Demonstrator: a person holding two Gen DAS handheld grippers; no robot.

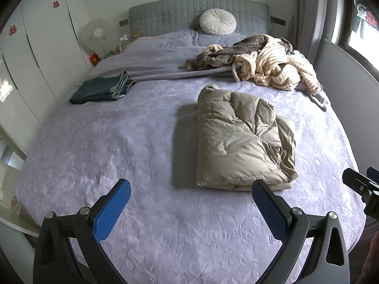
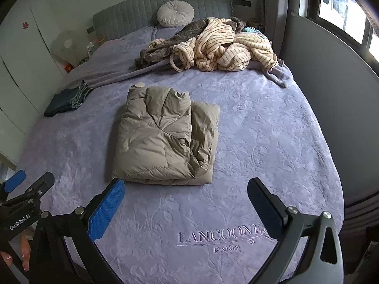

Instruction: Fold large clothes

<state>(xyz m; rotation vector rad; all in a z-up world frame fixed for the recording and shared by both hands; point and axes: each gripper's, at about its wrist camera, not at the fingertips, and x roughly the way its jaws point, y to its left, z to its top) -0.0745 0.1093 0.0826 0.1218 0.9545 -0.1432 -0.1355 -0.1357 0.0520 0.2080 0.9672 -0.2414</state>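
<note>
We log the jacket point(image 1: 241, 137) folded into a thick tan rectangle, lying flat near the middle of the bed point(image 1: 142, 156). One puffy layer sits on top, with a lower layer showing along its window-side edge. Nothing touches it.

We hold the left gripper point(image 1: 191, 198) over the foot of the bed, just short of the jacket's near edge; its jaws stand wide apart and grip nothing. One blue pad point(image 1: 112, 210) faces inward. The right gripper point(image 2: 187, 196) hangs likewise at the jacket's near edge, jaws wide apart and empty. Each gripper's tip shows at the side of the other's view.

Beyond the jacket, toward the headboard point(image 1: 196, 11), lies an unfolded heap point(image 1: 267, 64) of striped cream and grey-brown clothes. Folded jeans point(image 1: 104, 90) rest on the bed's wardrobe side, well apart from the jacket. A round white cushion point(image 1: 218, 21) leans on the headboard. A fan point(image 1: 94, 34) stands beside the headboard, next to the wardrobe point(image 1: 35, 54). The bed cover carries stitched lettering point(image 2: 221, 235) near its foot edge, between the right gripper's fingers. A window point(image 2: 343, 9) sits on the far side from the wardrobe.
</note>
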